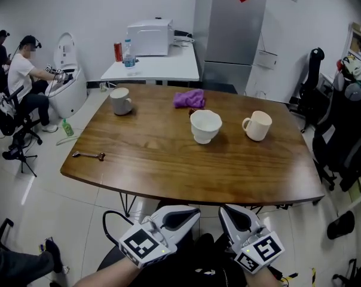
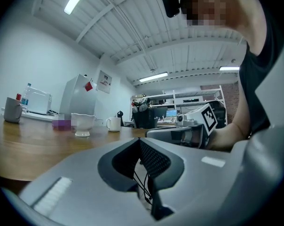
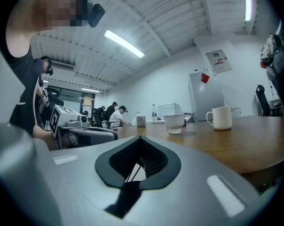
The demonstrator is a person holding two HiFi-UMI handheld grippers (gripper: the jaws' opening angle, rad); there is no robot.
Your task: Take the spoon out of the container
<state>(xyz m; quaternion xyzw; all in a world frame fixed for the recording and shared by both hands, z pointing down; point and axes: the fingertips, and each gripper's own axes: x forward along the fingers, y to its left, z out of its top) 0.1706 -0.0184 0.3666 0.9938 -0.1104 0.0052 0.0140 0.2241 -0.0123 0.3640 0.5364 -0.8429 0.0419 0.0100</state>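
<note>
A small metal spoon (image 1: 89,155) lies flat on the wooden table (image 1: 168,160) near its front left edge, outside every vessel. A white footed bowl (image 1: 205,126) stands mid-table, also in the left gripper view (image 2: 82,123) and the right gripper view (image 3: 174,122). A white mug (image 1: 257,125) stands to its right and a grey mug (image 1: 121,100) at the back left. My left gripper (image 1: 195,211) and right gripper (image 1: 223,209) are held low, in front of the table's near edge, side by side. Both are shut and hold nothing, with tips meeting (image 2: 139,139) (image 3: 141,137).
A purple cloth (image 1: 189,98) lies behind the bowl. A white side table (image 1: 153,67) with a bottle, a can and a white appliance stands beyond. People sit at the far left (image 1: 25,76). Black office chairs (image 1: 342,130) stand along the right side.
</note>
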